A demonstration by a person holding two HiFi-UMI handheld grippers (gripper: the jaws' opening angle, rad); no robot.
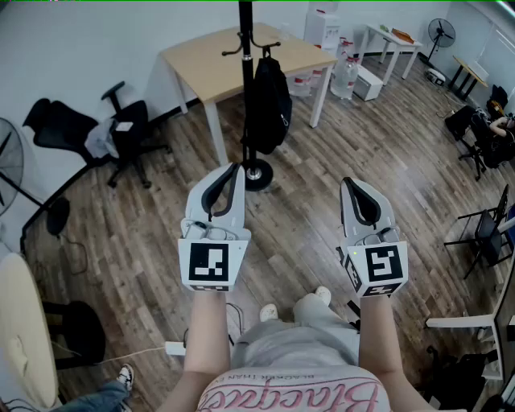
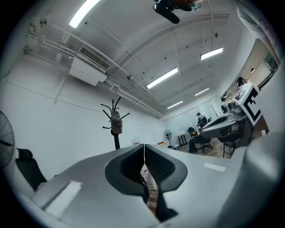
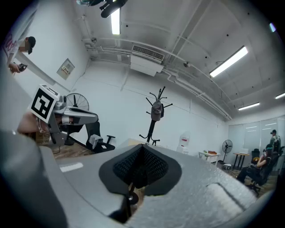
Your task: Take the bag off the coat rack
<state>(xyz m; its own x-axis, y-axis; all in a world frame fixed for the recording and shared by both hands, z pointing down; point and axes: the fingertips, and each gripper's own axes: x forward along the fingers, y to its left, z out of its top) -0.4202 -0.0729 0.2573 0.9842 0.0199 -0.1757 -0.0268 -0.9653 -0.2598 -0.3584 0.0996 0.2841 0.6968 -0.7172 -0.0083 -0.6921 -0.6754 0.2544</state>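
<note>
Coat rack [image 1: 244,48], top cut off — bag [image 1: 267,105] hanging, details too dark

Black fabric backpack [image 1: 268,109] hangs from upper hook of black metal coat rack with round base [image 1: 245,88], straps up, body slack against pole. Rack upright, just beside pale wooden table [image 1: 205,60].

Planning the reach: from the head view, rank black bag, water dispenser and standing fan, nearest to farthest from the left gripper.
1. black bag, just ahead of left gripper.
2. water dispenser, beyond the table.
3. standing fan, far right.
</note>
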